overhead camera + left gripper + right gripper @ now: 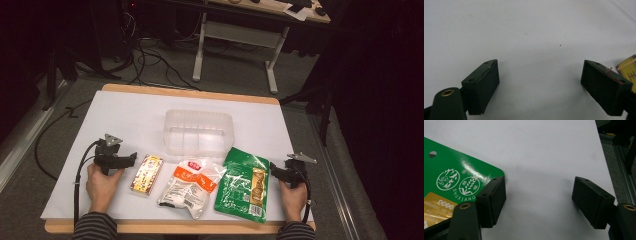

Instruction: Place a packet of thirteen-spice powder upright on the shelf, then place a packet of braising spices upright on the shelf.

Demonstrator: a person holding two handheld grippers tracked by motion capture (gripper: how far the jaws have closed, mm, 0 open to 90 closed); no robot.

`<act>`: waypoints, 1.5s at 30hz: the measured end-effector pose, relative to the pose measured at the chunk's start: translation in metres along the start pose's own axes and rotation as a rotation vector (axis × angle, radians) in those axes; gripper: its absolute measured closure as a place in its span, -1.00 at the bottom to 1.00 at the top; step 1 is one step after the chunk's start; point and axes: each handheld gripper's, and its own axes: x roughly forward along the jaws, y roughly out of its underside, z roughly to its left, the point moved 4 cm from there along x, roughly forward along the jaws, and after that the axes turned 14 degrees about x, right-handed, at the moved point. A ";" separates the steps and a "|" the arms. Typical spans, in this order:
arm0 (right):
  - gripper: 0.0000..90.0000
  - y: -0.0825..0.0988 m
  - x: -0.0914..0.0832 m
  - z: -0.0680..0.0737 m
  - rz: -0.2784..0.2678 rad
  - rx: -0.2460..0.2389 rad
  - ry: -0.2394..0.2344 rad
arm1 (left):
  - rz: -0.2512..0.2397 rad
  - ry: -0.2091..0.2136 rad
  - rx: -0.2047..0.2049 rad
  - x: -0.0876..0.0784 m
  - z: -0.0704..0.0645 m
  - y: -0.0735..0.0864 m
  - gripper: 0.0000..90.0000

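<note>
Left gripper (131, 159) and right gripper (274, 169) both gaped, holding nothing — between them lay three packets; beyond these, the clear bin (199, 131) sat empty.

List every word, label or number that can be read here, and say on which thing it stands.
"SHUXIANG": green packet, under two round white logos.
Characters inside those logos and on its gold panel: too small to read.
White and orange packet: print blurred.
Small yellow and red packet: print blurred.
Clear plastic box: no text.
</note>
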 end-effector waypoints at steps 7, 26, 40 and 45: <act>-0.38 0.000 0.000 0.000 -0.002 -0.003 0.001 | 0.003 -0.001 -0.002 0.000 0.000 -0.001 -0.66; -0.38 0.000 0.000 0.000 -0.001 -0.004 0.005 | 0.032 0.010 -0.026 -0.004 0.001 -0.003 -0.60; -0.38 0.000 0.000 0.000 -0.004 -0.008 0.006 | 0.022 0.029 0.026 -0.029 -0.012 -0.012 -0.57; -0.37 0.000 0.000 0.001 -0.009 -0.012 0.006 | 0.011 0.049 0.038 -0.036 -0.020 -0.016 -0.60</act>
